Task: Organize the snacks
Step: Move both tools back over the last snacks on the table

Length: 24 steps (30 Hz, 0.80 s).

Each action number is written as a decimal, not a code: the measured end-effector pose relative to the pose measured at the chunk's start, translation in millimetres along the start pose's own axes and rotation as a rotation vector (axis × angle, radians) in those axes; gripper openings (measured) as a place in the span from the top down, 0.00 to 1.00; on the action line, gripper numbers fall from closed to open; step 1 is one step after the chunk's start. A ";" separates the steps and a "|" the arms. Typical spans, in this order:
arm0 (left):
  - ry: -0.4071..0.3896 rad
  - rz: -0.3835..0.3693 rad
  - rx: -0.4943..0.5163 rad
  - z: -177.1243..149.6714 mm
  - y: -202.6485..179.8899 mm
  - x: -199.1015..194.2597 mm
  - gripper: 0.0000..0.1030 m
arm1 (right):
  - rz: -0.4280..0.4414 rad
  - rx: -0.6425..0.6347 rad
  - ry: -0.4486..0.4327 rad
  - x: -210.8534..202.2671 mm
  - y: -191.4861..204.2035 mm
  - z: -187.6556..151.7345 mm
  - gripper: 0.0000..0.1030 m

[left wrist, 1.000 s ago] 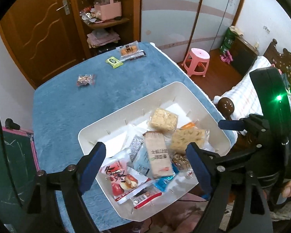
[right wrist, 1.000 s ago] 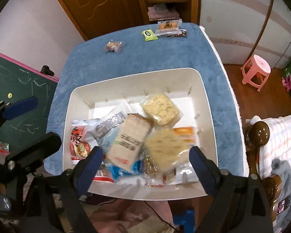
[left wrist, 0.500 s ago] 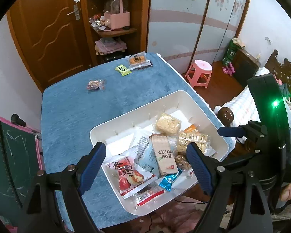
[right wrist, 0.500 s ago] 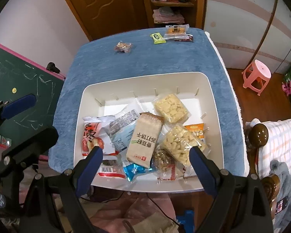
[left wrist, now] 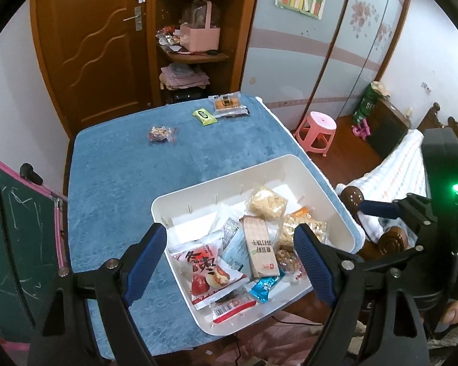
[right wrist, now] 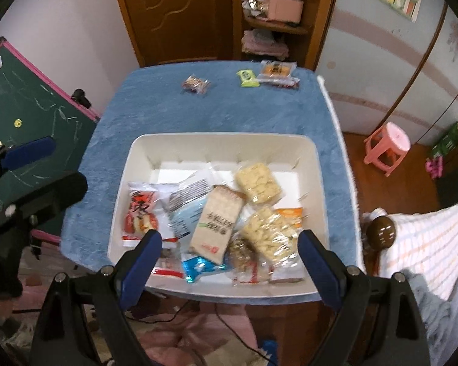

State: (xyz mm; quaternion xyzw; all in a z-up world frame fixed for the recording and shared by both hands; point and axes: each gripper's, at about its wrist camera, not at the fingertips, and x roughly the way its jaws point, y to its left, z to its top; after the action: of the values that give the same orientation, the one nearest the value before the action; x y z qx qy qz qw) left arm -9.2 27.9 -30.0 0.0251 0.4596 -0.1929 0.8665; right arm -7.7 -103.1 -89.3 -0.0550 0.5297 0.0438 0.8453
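Left wrist view, left gripper and right gripper both spread, empty, above the white bin of snack packets, green packet well beyond the bin.

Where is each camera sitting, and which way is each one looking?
Left wrist: sits on the left gripper, looking down across the white bin toward the door; its own open fingers and the right gripper show.
Right wrist: sits on the right gripper, looking down into the white bin; its own open fingers and the left gripper show.
Both see the bin, the blue tablecloth and the green snack packet.
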 end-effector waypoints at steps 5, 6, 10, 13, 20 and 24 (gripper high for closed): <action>-0.011 0.031 -0.026 9.1 7.2 0.7 0.18 | -0.054 -0.027 -0.055 -6.8 -8.1 15.3 0.11; -0.012 0.037 -0.030 11.7 9.6 1.0 0.18 | -0.065 -0.031 -0.067 -6.2 -10.9 21.9 0.11; -0.016 0.092 -0.056 28.9 22.0 10.0 0.18 | -0.046 -0.020 -0.070 1.4 -24.1 45.0 0.11; -0.016 0.119 -0.110 48.2 34.3 20.3 0.18 | -0.004 -0.009 -0.041 13.1 -39.0 67.4 0.13; -0.021 0.178 -0.153 111.2 47.6 54.6 0.18 | 0.127 0.019 -0.029 31.3 -83.6 134.9 0.14; -0.021 0.202 -0.173 156.9 58.7 82.2 0.18 | 0.109 0.012 -0.057 45.3 -110.8 188.5 0.14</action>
State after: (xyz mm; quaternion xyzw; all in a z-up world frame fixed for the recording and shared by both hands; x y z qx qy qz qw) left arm 176.6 22.0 -13.7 -0.0057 0.4608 -0.0647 0.8851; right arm 194.6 -185.7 -43.4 -0.0198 0.5079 0.0880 0.8567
